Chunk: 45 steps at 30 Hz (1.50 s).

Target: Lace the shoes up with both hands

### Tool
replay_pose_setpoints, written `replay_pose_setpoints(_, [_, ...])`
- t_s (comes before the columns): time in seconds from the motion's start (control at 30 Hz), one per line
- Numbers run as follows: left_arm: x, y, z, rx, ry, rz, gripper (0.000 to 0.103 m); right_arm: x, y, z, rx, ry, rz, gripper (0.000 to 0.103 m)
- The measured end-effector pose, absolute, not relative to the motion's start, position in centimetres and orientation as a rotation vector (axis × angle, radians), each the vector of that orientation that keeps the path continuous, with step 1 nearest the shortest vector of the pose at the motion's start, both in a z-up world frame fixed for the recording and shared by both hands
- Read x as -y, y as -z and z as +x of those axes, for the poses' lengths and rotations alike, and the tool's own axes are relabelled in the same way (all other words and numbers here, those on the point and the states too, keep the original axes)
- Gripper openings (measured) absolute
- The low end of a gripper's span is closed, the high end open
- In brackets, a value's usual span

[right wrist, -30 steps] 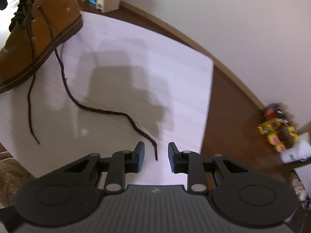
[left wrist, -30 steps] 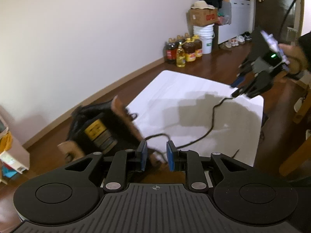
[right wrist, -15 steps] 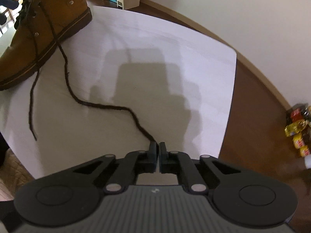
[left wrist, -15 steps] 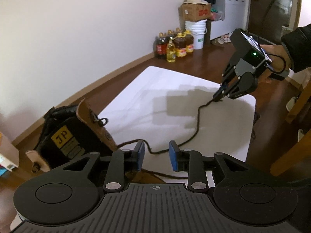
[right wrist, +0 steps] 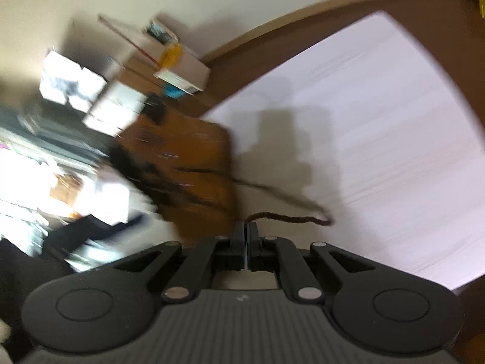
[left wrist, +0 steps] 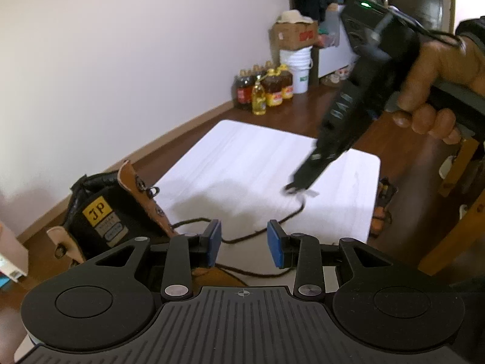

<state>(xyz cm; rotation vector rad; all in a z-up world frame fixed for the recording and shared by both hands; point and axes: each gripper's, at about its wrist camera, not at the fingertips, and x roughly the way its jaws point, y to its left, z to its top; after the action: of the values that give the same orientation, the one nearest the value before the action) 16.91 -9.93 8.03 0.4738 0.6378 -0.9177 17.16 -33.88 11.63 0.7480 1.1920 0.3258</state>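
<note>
A tan leather lace-up boot [left wrist: 121,212] with a black padded collar stands at the near left corner of a white rectangular table [left wrist: 260,157]. Its dark brown braided lace [right wrist: 291,219] trails from the eyelets across the tabletop. The right gripper [right wrist: 246,236], held in a person's hand [left wrist: 436,91], has its jaws pressed together on the lace's end, lifted above the table. The left gripper [left wrist: 244,244] hovers beside the boot, its blue-padded jaws opening, with a lace running on the table below the gap but untouched. Oil bottles [left wrist: 266,91] stand on the wooden floor by the wall.
</note>
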Motion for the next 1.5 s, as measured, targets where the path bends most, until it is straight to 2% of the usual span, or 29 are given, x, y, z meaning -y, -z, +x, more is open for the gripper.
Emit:
replay_pose_setpoints(0.17, [8.7,-7.9,16.1,-0.616,0.913,0.449,0.036,31.1,-10.7,18.1,-1.246,-0.341,0.951,0.002])
replay_pose_setpoints(0.37, [8.3,-7.8,16.0,-0.61,0.914,0.405,0.035,29.3,-9.8,19.4,-1.278,-0.31,1.03,0.002])
replay_pose_setpoints(0.57, [7.9,-7.6,16.7,-0.607,0.885,0.41,0.012,28.0,-9.6,20.2,-1.296,-0.331,1.039,0.002])
replay_pose_setpoints(0.6, [7.7,-7.6,16.8,-0.607,0.884,0.412,0.003,28.0,-9.5,20.3,-1.3,-0.331,1.04,0.002])
replay_pose_setpoints(0.77, [6.7,-7.9,17.5,-0.63,0.901,0.378,0.002,28.0,-9.4,20.5,-1.305,-0.353,1.041,0.004])
replay_pose_setpoints(0.83, [5.8,-8.0,17.9,-0.651,0.909,0.342,0.002,28.1,-9.5,20.5,-1.298,-0.373,1.024,0.012])
replay_pose_setpoints(0.87, [5.3,-8.1,18.1,-0.661,0.913,0.324,0.002,28.2,-9.7,20.6,-1.29,-0.386,0.997,0.017])
replay_pose_setpoints(0.97, [3.6,-8.1,18.7,-0.69,0.925,0.286,0.002,28.0,-10.9,20.9,-1.249,-0.45,0.827,0.023])
replay_pose_setpoints(1.03, [2.7,-8.3,18.9,-0.692,0.943,0.29,0.002,27.5,-11.8,21.0,-1.22,-0.498,0.7,0.023])
replay_pose_setpoints(1.13, [1.8,-8.7,19.0,-0.688,0.973,0.306,0.002,24.8,-13.7,20.5,-1.122,-0.665,0.284,0.028])
replay_pose_setpoints(1.2, [1.5,-8.9,18.9,-0.68,0.992,0.33,0.002,22.7,-14.5,19.8,-1.043,-0.792,0.048,0.036])
replay_pose_setpoints(1.5, [1.0,-9.5,18.4,-0.65,1.046,0.393,0.002,17.9,-14.7,17.4,-0.796,-1.07,-0.437,0.035])
